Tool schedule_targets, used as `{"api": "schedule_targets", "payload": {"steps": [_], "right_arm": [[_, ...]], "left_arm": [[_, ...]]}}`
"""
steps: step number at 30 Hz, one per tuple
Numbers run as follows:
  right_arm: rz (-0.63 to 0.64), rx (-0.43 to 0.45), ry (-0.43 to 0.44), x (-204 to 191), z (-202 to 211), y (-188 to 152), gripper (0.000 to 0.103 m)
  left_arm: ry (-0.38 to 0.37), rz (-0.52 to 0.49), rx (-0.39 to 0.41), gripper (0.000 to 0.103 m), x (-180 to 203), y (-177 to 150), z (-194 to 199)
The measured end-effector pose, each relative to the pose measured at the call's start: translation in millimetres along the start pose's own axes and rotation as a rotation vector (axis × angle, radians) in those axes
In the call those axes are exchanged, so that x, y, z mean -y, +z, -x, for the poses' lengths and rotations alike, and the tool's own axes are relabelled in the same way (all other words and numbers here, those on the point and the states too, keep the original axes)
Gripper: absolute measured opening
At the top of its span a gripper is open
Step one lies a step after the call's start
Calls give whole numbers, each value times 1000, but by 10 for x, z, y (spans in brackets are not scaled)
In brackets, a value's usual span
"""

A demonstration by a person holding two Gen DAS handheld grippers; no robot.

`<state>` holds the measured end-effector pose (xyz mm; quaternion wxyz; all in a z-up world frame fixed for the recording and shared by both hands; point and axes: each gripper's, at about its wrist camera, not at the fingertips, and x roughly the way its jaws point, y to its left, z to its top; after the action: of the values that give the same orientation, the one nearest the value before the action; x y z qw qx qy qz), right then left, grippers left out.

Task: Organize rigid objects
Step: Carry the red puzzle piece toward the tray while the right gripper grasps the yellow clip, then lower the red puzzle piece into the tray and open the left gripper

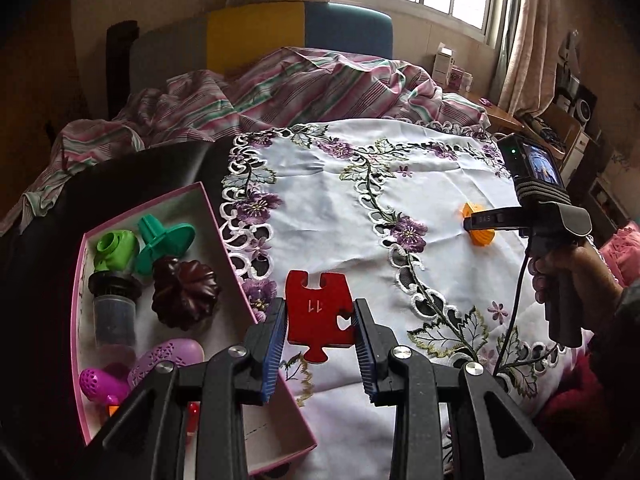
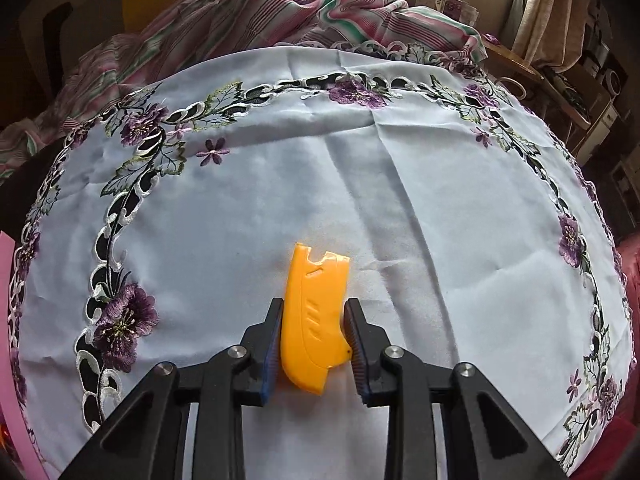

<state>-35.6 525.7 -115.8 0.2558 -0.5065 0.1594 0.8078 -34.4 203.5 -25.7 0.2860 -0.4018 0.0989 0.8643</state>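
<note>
My left gripper (image 1: 320, 312) is shut on a red puzzle-shaped piece (image 1: 318, 318) marked 11, held above the cloth by the right wall of a pink box (image 1: 224, 216). The box holds a green funnel-shaped piece (image 1: 166, 240), a lime cap on a dark cup (image 1: 112, 280), a dark brown fluted mould (image 1: 184, 294) and purple pieces (image 1: 168, 354). My right gripper (image 2: 313, 312) has its fingers on both sides of an orange plastic piece (image 2: 314, 312) that lies on the cloth. In the left wrist view the right gripper (image 1: 474, 222) sits over the orange piece (image 1: 482, 236).
A white tablecloth (image 2: 280, 184) with purple embroidered flowers covers the table. A striped pink and green sheet (image 1: 280, 84) is bunched behind it. A wooden side table (image 1: 496, 114) with boxes stands at the far right near the window.
</note>
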Motion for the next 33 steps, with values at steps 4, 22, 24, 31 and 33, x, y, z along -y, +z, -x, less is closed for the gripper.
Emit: {"api": "schedule_targets", "payload": {"steps": [4,22,24,31,33], "right_arm": [[-31,-5,51,61,-17,4,30],[70,28,-16,-65,-22,-37,29],[78,30,-23,-81,-23,-39,29],[97,36,-43,-117,-17,-52,29],[97,36,-41,-114,-18,-54,29]], "left_arm": [[5,15,-3,33,-64,-48,23],[105,335,27,33,-1450,-542,597],[110,372,16,33,-1588,-617,590],[50,391,0,33,-1595,-462,371],[30,380,-12,33,-1555,-368,236]]}}
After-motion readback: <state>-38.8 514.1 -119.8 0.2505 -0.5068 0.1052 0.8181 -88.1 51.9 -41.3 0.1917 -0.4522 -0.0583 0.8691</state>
